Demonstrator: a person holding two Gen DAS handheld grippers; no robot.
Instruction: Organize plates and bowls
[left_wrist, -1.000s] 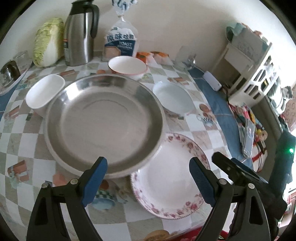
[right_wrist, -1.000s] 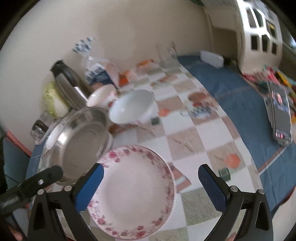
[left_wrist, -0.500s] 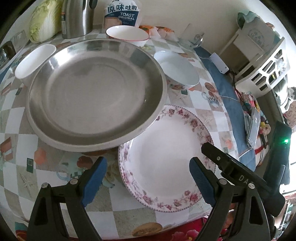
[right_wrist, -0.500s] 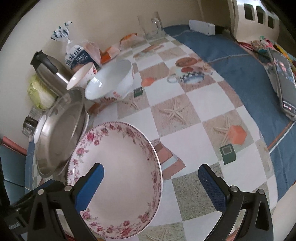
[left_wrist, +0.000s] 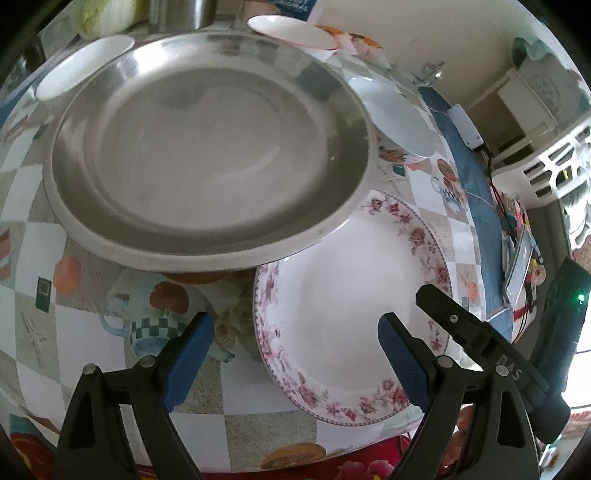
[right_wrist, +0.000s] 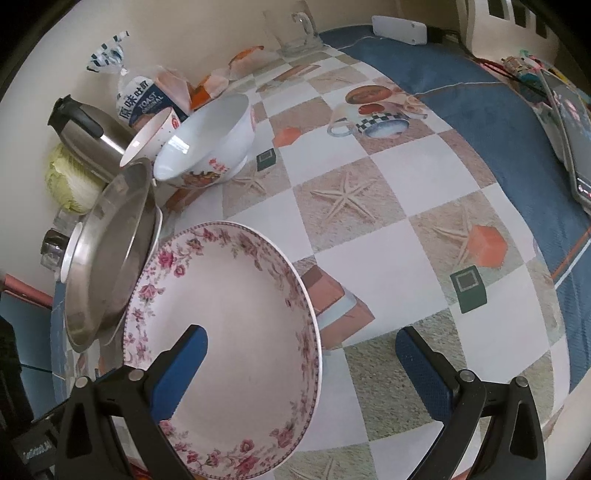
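A white plate with a pink floral rim (left_wrist: 343, 317) (right_wrist: 229, 328) lies near the table's front edge. A large steel plate (left_wrist: 210, 147) (right_wrist: 110, 251) sits on a white plate behind it and overlaps its far rim. My left gripper (left_wrist: 295, 343) is open, its jaws straddling the floral plate's left rim from just above. My right gripper (right_wrist: 301, 363) is open and straddles the plate's right rim; one of its fingers (left_wrist: 454, 317) shows in the left wrist view. A white bowl with red print (right_wrist: 210, 144) (left_wrist: 399, 114), a pink-rimmed bowl (right_wrist: 151, 136) (left_wrist: 291, 33) and a third white bowl (left_wrist: 85, 66) stand around the steel plate.
A steel kettle (right_wrist: 85, 136), a cabbage (right_wrist: 70, 184), a toast bag (right_wrist: 140, 99) and a glass mug (right_wrist: 295, 29) stand along the back wall. A phone (right_wrist: 569, 122) lies on the blue cloth at the right. A white rack (left_wrist: 554, 147) stands beyond the table.
Both grippers have moved down and closer to the floral plate, which now fills more of each view. Both stay open. No dish has moved.
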